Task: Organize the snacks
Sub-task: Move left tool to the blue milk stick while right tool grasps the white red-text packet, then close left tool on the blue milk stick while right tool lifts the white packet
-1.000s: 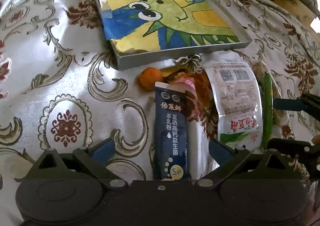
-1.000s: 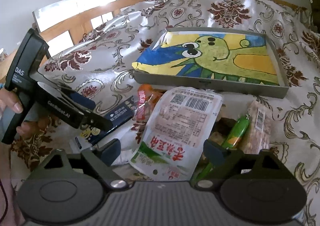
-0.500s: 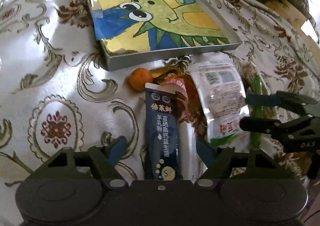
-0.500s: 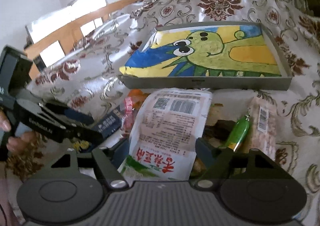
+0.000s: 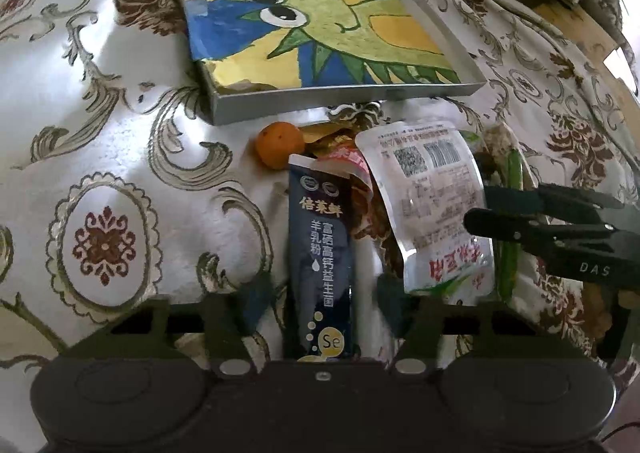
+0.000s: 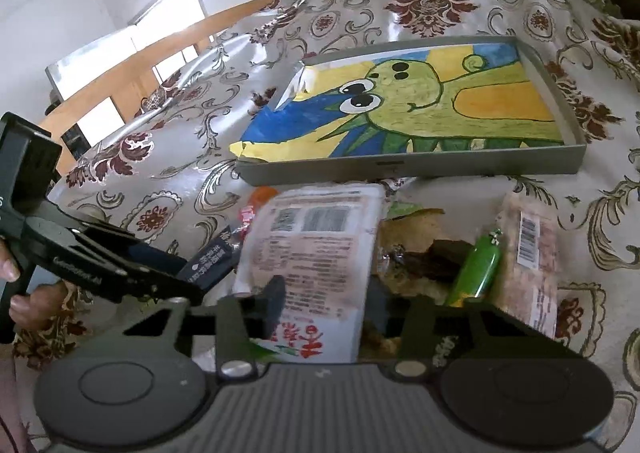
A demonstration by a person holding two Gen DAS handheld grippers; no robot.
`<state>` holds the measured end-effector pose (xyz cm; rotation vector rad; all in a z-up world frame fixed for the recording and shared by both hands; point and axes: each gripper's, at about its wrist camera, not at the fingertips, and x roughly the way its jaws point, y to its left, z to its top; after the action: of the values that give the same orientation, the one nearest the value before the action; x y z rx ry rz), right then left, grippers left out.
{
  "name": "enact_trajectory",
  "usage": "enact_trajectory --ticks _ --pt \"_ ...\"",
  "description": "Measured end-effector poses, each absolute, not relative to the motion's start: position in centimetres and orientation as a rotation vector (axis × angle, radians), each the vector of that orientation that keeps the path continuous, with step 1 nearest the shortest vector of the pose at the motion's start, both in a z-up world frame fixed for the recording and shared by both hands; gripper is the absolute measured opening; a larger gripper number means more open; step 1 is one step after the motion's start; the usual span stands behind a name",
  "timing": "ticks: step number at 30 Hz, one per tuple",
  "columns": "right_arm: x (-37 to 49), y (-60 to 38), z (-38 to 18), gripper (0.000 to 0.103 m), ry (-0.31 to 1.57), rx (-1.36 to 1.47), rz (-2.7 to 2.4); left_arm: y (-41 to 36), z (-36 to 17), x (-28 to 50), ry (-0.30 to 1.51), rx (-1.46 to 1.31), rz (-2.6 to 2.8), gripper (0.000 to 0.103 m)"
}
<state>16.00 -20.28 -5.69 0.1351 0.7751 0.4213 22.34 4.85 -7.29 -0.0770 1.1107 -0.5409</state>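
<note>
A pile of snacks lies on the patterned tablecloth in front of a grey tray (image 5: pixel 320 103) lined with a dinosaur drawing. My left gripper (image 5: pixel 324 293) is closing around the lower end of a dark blue sachet (image 5: pixel 320 237); a thin gap still shows on each side. The jaws of my right gripper (image 6: pixel 326 301) are closing too, and its pads press the lower end of a white pouch (image 6: pixel 316 249), which bows up between them. In the left wrist view the right gripper (image 5: pixel 476 209) comes in from the right over the white pouch (image 5: pixel 432 189).
A small orange (image 5: pixel 280 143) sits by the tray's front wall. A green tube (image 6: pixel 478 269), a pinkish barcoded packet (image 6: pixel 532 253) and brown wrapped snacks (image 6: pixel 416 253) lie right of the pouch. A hand holds the left gripper (image 6: pixel 192 285) at the left.
Both pairs of jaws have narrowed from wide open. The right gripper has moved in over the white pouch, which now looks squeezed narrower. The left gripper has stayed over the blue sachet.
</note>
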Motion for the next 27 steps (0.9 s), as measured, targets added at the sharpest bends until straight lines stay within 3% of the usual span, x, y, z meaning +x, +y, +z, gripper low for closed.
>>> enact_trajectory --ticks 3,6,9,27 --pt "16.0 -21.0 -5.0 0.03 0.762 0.195 0.427 5.5 -7.4 22.7 1.135 -0.132 -0.54 0.033" --pt "15.8 -21.3 -4.3 0.028 0.745 0.234 0.446 5.9 -7.2 22.8 1.147 -0.178 -0.566 0.021" --pt "15.4 -21.2 -3.6 0.027 0.734 0.239 0.472 6.1 -6.8 22.4 1.147 -0.223 -0.587 0.016" --pt "12.9 -19.5 -2.2 0.03 0.771 0.218 0.602 3.9 -6.1 20.9 1.099 -0.164 -0.658 0.016"
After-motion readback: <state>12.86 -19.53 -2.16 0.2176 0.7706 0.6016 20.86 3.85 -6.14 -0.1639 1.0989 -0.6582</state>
